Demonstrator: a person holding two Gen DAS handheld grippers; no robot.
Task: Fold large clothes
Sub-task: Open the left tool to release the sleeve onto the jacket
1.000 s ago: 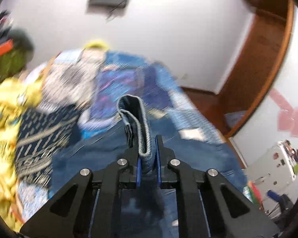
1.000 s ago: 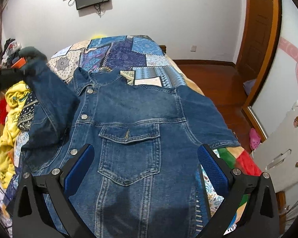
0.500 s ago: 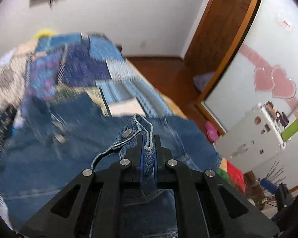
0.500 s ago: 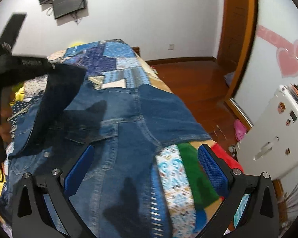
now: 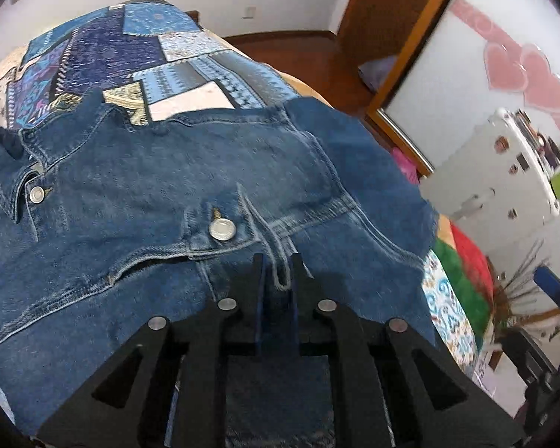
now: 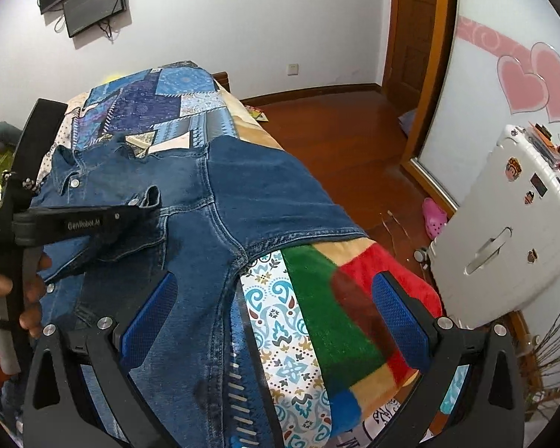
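A blue denim jacket [image 5: 168,186] lies front up on the bed, collar at the far left. Its sleeve is folded across the chest, and the buttoned cuff [image 5: 220,229] rests on the front. My left gripper [image 5: 278,261] points down at it. The cuff's stitched edge is still pinched between its jaws, which are opening. The right wrist view shows this gripper [image 6: 145,205] from the side, with the cuff bunched at its tip and a person's hand [image 6: 30,291] on its handle. My right gripper [image 6: 274,280] hangs open over the jacket's [image 6: 242,194] right armpit seam and holds nothing.
A patchwork quilt [image 5: 130,37] covers the bed beyond the collar. A bright blanket [image 6: 317,298] with green and red patches lies under the jacket's right side. A white suitcase [image 6: 504,231] stands on the wooden floor [image 6: 336,119] to the right, near a pink shoe [image 6: 435,216].
The left gripper swung the sleeve cuff from the left side of the bed across and down onto the jacket's front. The right gripper drifted toward the jacket's right edge, still open.
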